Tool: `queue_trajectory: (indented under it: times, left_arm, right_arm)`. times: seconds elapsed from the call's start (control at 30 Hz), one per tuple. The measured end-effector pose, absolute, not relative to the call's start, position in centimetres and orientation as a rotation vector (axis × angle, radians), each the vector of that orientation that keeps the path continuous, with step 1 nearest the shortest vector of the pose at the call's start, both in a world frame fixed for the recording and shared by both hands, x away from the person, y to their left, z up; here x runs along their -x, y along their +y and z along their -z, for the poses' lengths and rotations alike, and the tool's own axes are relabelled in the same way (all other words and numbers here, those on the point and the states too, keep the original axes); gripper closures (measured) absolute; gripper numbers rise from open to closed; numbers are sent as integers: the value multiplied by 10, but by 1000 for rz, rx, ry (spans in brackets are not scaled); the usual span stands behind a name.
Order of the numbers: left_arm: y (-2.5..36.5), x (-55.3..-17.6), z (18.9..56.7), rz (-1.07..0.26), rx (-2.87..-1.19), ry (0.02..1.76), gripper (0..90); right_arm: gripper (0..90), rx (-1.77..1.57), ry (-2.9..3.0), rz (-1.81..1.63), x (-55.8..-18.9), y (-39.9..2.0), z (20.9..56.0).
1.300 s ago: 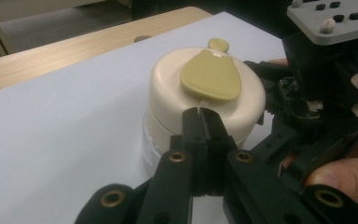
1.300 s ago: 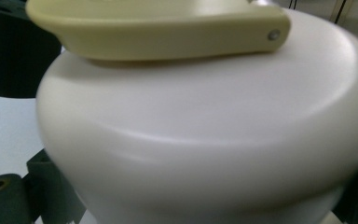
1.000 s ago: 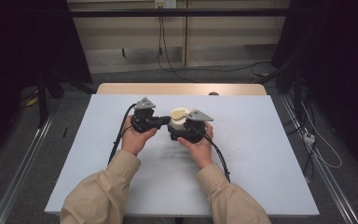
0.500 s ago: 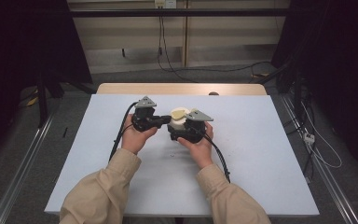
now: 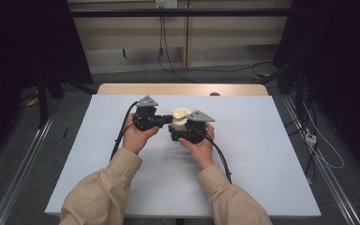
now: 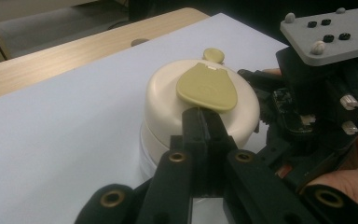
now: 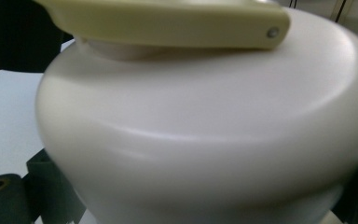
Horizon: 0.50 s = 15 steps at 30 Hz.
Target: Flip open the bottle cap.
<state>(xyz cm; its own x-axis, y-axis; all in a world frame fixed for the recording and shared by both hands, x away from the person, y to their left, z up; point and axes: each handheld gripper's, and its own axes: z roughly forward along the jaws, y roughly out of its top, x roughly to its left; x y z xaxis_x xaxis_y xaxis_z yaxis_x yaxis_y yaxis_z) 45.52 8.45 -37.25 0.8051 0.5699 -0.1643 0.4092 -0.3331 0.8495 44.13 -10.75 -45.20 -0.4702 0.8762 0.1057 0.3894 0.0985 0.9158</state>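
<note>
A cream round container (image 5: 180,124) with a domed lid stands mid-table. An olive flat tab (image 6: 207,86) lies on top of the lid (image 6: 168,93). My left gripper (image 5: 168,119) reaches in from the left, its jaws shut together, with the tips (image 6: 204,119) touching the tab's near edge on the lid. My right gripper (image 5: 182,133) comes from the near right and is shut on the container's body (image 7: 200,140). One of its dark fingers (image 7: 51,186) lies against the wall at lower left. The tab (image 7: 168,21) runs across the top of the right gripper view.
The pale table (image 5: 262,164) has a wooden strip (image 5: 183,89) along its far edge. A small olive round piece (image 6: 213,54) sits just behind the container. Cables trail from both grippers toward me. Dark stands and floor cables surround the table.
</note>
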Motion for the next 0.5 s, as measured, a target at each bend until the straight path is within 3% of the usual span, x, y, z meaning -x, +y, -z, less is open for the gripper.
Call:
queue_trajectory:
  times: [0.5]
  left_arm:
    - [83, -457, 369, -198, -1970, 723, 900]
  right_arm:
    - [55, -1237, 1907, -1355, -441, -107, 452]
